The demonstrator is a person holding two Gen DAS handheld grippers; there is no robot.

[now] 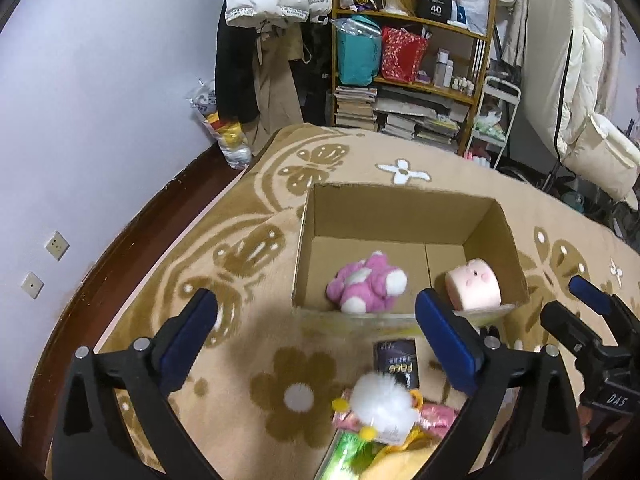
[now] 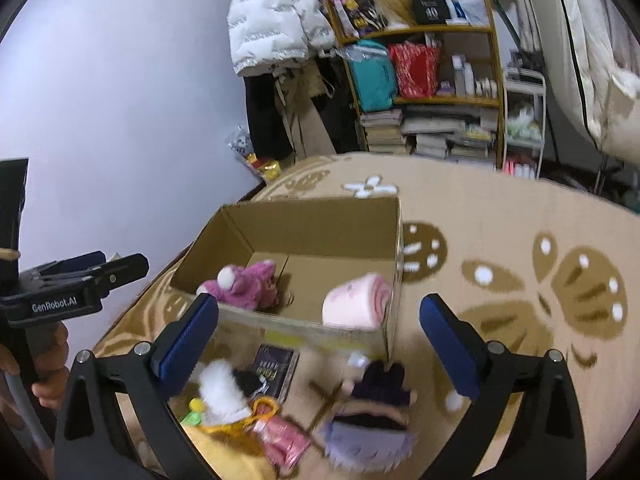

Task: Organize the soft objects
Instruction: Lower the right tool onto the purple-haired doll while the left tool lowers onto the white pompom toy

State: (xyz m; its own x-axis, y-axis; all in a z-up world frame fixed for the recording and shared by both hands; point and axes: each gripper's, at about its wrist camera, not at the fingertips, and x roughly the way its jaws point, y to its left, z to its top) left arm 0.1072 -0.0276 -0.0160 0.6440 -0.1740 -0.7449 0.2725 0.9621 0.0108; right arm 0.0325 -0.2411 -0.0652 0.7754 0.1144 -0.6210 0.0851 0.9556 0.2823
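Both hand-held grippers, left [image 1: 316, 320] and right [image 2: 318, 326], are hovering wide open and empty. Two soft toys are lying inside the cardboard box [image 2: 320, 216]; next, probably grasping the white fluffy toy [image 1: 382, 404] lying just before it.

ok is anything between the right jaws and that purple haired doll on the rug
Nothing visible is. The right gripper hangs open above the purple haired doll, which lies uncovered on the rug just in front of the cardboard box. The pink packet lies beside it, not over it.
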